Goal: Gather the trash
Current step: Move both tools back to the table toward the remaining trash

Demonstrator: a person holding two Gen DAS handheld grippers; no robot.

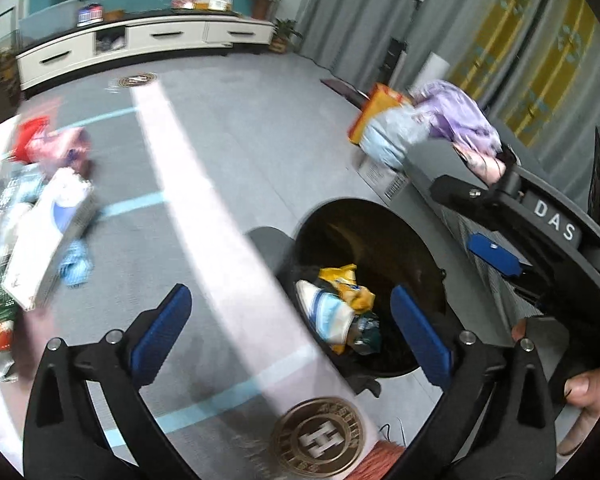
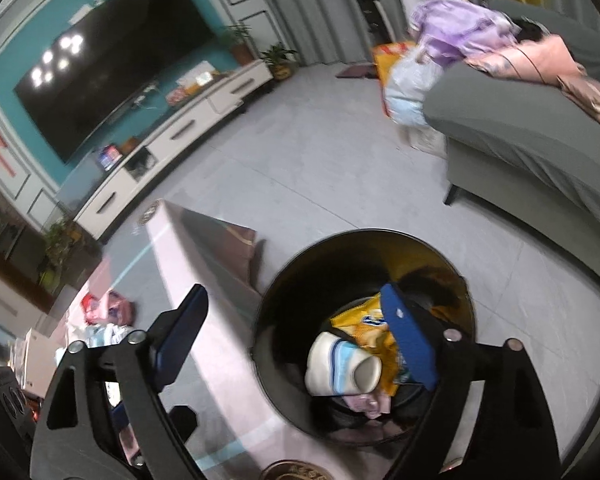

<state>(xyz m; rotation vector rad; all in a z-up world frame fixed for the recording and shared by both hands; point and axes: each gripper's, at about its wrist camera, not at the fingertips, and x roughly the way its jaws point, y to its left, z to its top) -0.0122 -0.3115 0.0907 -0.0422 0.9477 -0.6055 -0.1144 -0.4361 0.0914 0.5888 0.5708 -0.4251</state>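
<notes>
We see our left tool point(image 1: 290, 330) spread wide with nothing between its blue pads point(image 1: 162, 334); our right tool point(image 2: 296, 334) is likewise wide open and empty. Both hang over the black bin point(image 2: 268, 320), which stands on the floor beside the glass surface point(image 1: 220, 200).

In the right wrist view the bin sits at six o'clock, and we look straight into it: a white and blue cup point(image 2: 340, 364) lies tipped on its side against a yellow wrapper point(image 2: 364, 320), with something pink below at six o'clock.

The left wrist view shows that trash at five o'clock, less fully, but adds what the other barely catches: a blurred heap of packets and a white box point(image 1: 48, 240) on the surface at nine o'clock, and the right tool's body with a thumb point(image 1: 584, 390) at four o'clock.

Only the right view shows the television point(image 2: 112, 68) at ten o'clock and the grey sofa point(image 2: 520, 144) at two o'clock.
</notes>
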